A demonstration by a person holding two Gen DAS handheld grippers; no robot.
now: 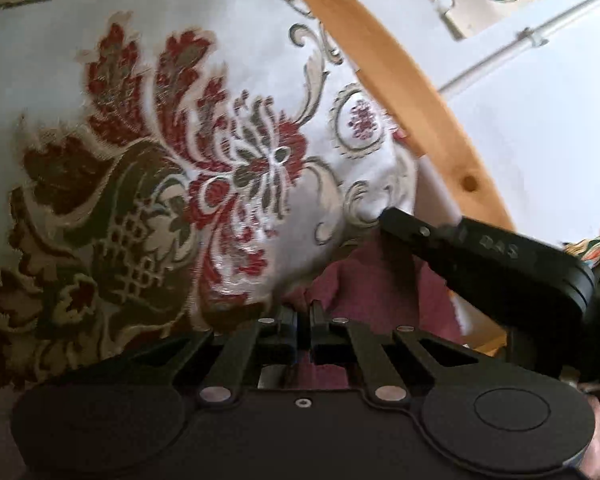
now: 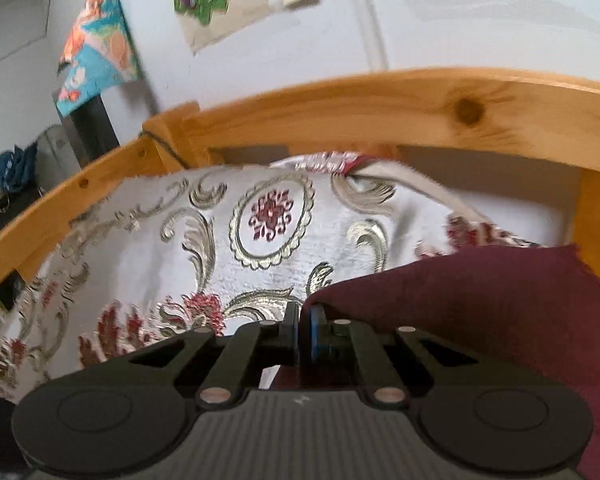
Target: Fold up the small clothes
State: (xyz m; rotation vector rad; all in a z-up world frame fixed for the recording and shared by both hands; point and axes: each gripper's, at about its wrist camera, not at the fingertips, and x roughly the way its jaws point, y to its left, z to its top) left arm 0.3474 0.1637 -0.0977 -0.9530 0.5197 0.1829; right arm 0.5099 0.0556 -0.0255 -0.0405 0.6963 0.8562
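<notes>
— Left gripper (image 1: 303, 322) is clamped on the near edge of the maroon cloth (image 1: 376, 284); it lies on the patterned bedspread (image 1: 140, 140), near the wooden bed frame (image 1: 412, 92).

— And the right gripper (image 2: 304, 320)?

— Clenched too, pinching an edge of that cloth, which bulges up beside it. Judging by that, a fold is only under way; laying flat and smoothing remain.

A: Where is the left wrist camera looking from?

B: It is sitting behind its own black two-finger gripper (image 1: 304, 320), tilting down, close over the white bedspread woven with red and olive flowers (image 1: 188, 152).

A: And the right?

B: Likewise low, facing the curved pine bed rail (image 2: 380, 108). Both are sharing the bedspread, rail (image 1: 416, 92) and dark maroon cloth (image 2: 480, 312).
</notes>
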